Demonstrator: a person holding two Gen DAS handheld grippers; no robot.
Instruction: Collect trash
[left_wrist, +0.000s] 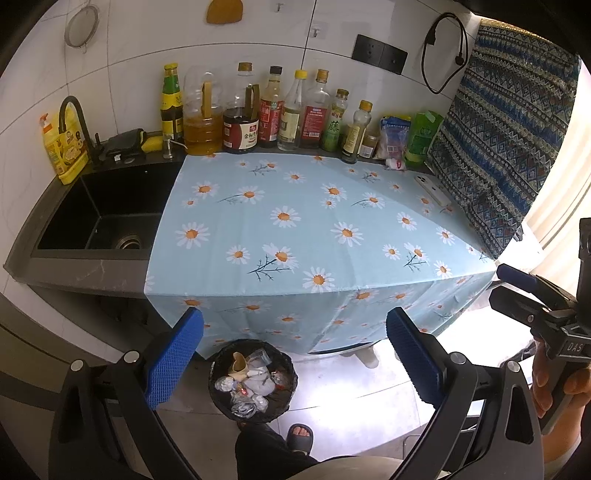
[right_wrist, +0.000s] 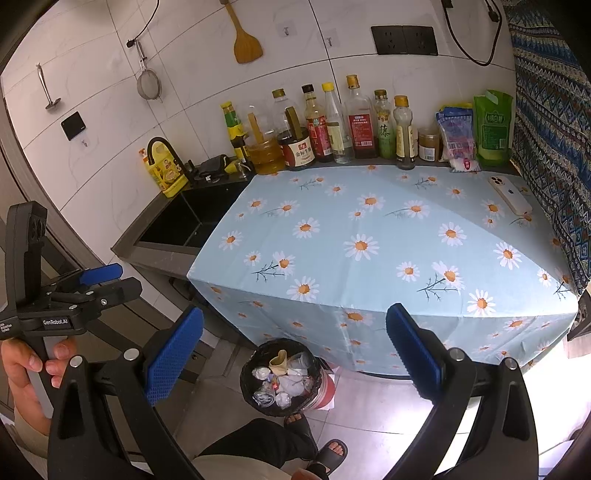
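Note:
A black-lined trash bin (left_wrist: 253, 380) stands on the floor in front of the counter and holds crumpled wrappers, clear plastic and a tan piece; it also shows in the right wrist view (right_wrist: 282, 376). My left gripper (left_wrist: 295, 354) is open and empty, held above the bin. My right gripper (right_wrist: 295, 350) is open and empty, also above the bin. The right gripper shows at the right edge of the left wrist view (left_wrist: 517, 291). The left gripper shows at the left of the right wrist view (right_wrist: 110, 280). The daisy tablecloth (left_wrist: 303, 221) carries no loose trash.
Several sauce and oil bottles (left_wrist: 258, 110) line the back wall. A white phone (right_wrist: 509, 194) lies at the cloth's right. A black sink (left_wrist: 107, 214) is on the left. A patterned curtain (left_wrist: 509, 147) hangs right. My sandalled foot (left_wrist: 300, 437) is beside the bin.

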